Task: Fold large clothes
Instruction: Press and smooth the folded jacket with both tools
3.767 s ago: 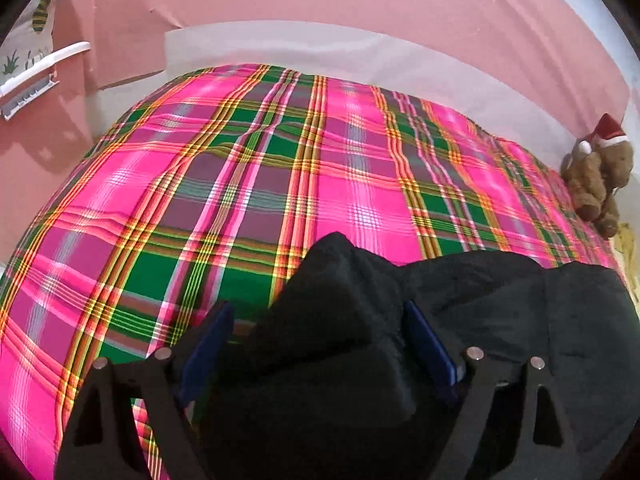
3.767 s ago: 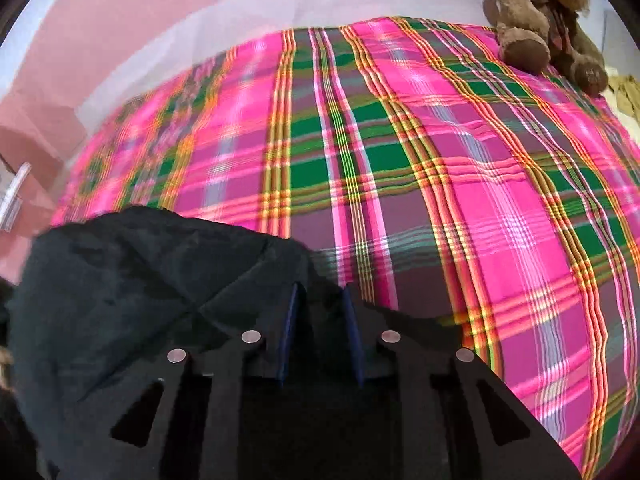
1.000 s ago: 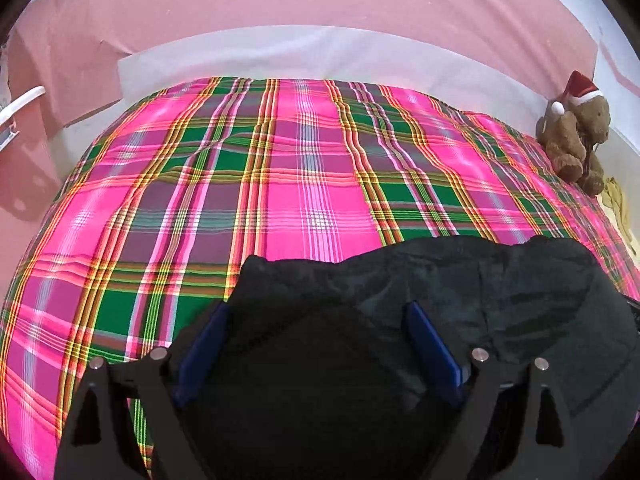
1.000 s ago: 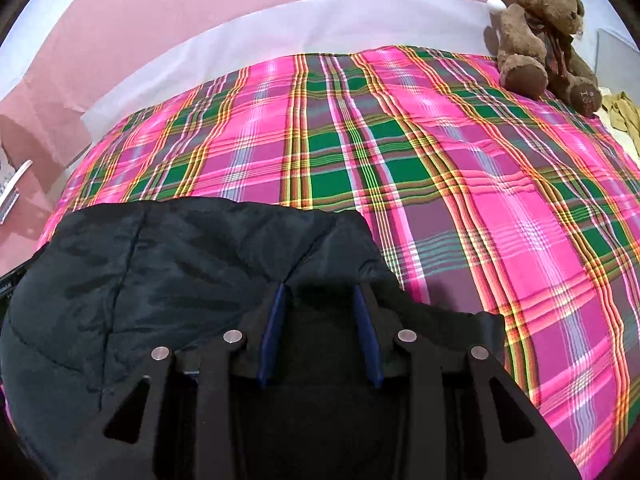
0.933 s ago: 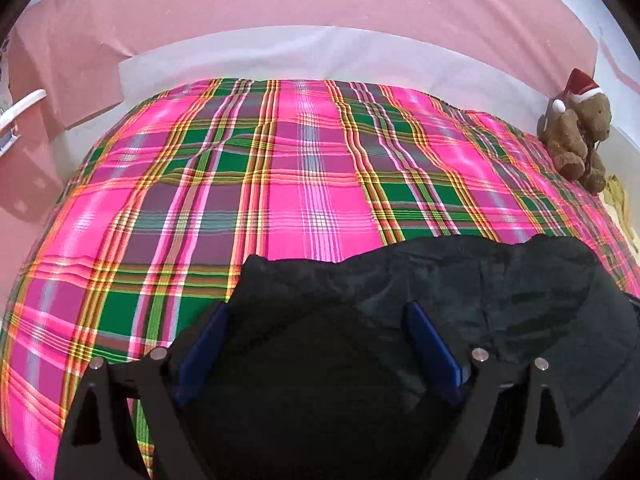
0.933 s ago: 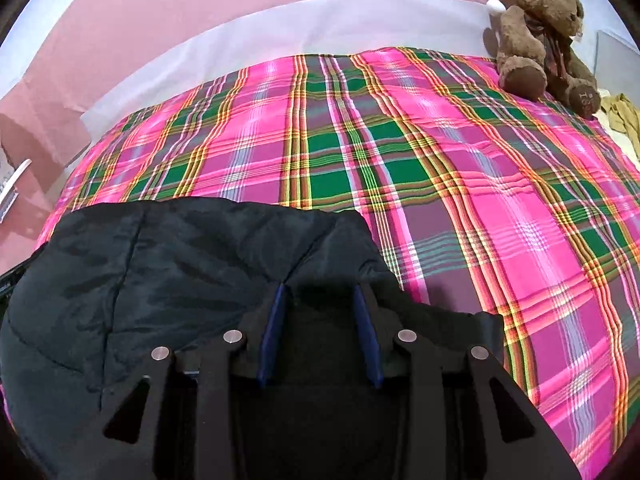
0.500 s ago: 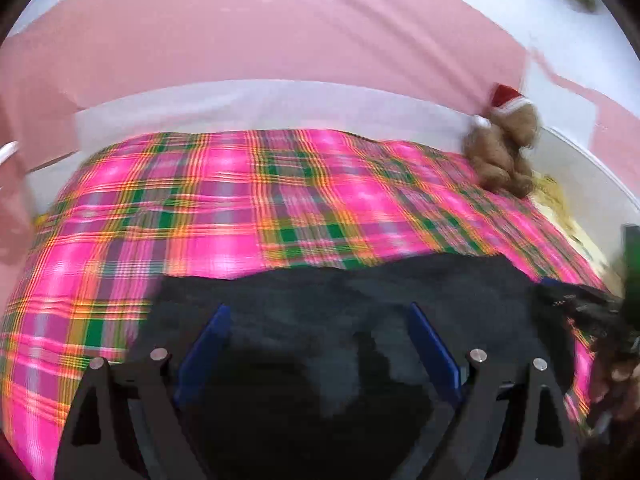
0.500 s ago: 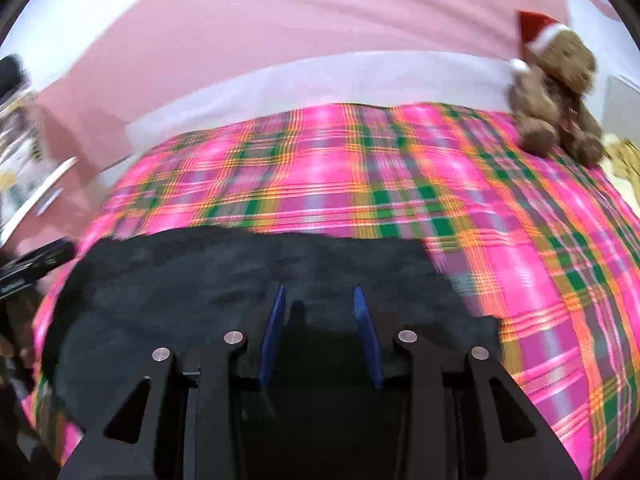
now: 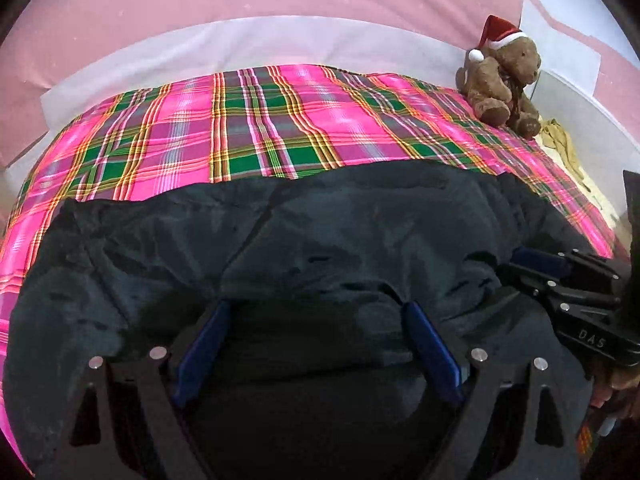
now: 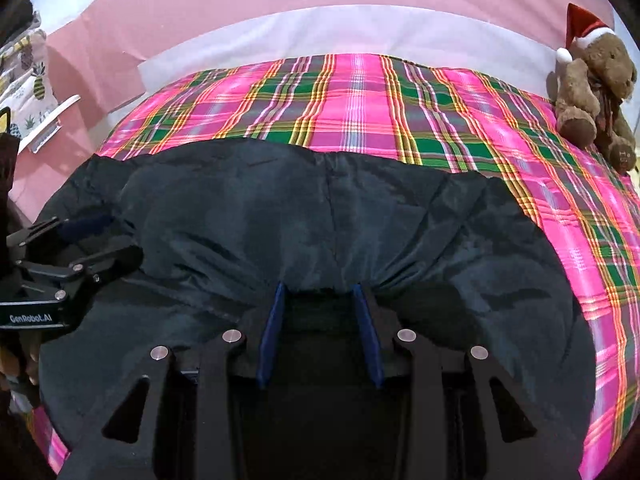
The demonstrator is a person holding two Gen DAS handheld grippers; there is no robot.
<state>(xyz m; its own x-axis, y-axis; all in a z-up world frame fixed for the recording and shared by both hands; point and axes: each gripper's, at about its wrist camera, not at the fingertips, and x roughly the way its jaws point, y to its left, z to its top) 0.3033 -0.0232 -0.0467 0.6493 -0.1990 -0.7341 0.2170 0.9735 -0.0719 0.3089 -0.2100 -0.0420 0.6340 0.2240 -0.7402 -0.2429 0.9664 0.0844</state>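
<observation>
Black quilted jacket (image 9: 340, 248) bunched on plaid bedspread (image 9: 280, 128); left tool (image 9: 316, 344) wide, right tool (image 10: 319, 328) narrower, both seemingly gripping fabric.

Jacket (image 9: 360, 240): dark synthetic cloth, slight sheen, creased. Bedspread (image 9: 256, 136): woven plaid cloth, smooth. Bear (image 9: 506, 80): plush, fuzzy. Left hand-held gripper (image 9: 316, 344): matt black plastic, blue pads (image 9: 430, 348), metal pins.

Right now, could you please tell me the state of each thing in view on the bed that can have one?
Black jacket: spread flat across the near part of the bed, gripped at its near edge.
Left gripper: jaws wide, bunched jacket fabric between them.
Right gripper: closed on a fold of the jacket.
Plaid cover: smooth, far half uncovered.
Teddy bear: sitting upright at the far right corner.
</observation>
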